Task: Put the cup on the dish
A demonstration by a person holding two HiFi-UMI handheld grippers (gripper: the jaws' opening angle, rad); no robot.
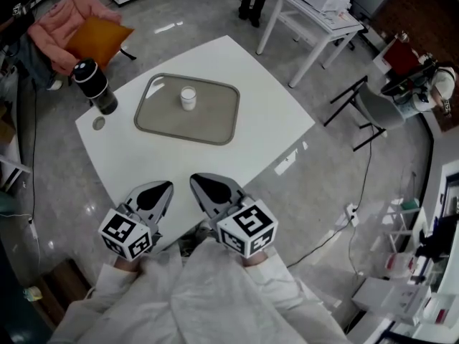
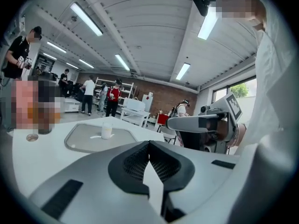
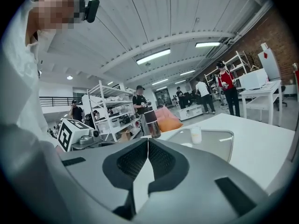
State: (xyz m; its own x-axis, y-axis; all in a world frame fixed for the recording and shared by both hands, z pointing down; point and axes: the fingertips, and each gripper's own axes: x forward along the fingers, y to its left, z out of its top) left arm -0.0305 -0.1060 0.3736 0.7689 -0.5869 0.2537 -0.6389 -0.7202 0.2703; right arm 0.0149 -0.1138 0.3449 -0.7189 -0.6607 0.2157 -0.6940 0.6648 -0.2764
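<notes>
in my head view the cup (image 1: 188,97) already stands upright on the grey dish (image 1: 215,131), a little toward 12 o'clock of the dish's middle, nothing else around it. the dish lies flat on the white table (image 1: 272,120), at about 12 o'clock from both my grippers and well apart from them.

the left gripper (image 1: 168,185) sits over the near table edge with its jaws pressed together; in its own view the pads meet in a thin seam and hold nothing. the right gripper (image 1: 194,180), just beside it at 3 o'clock, is likewise closed tight on nothing, tips touching in its own view. neither one touches the cup.

off the dish at 9 o'clock a dark bottle (image 1: 95,86) stands upright near the table's edge, and a small round disc (image 1: 98,123) lies on the tabletop at 8 o'clock of the dish. a smaller white side table (image 1: 315,20) stands on the floor at 1 o'clock.
</notes>
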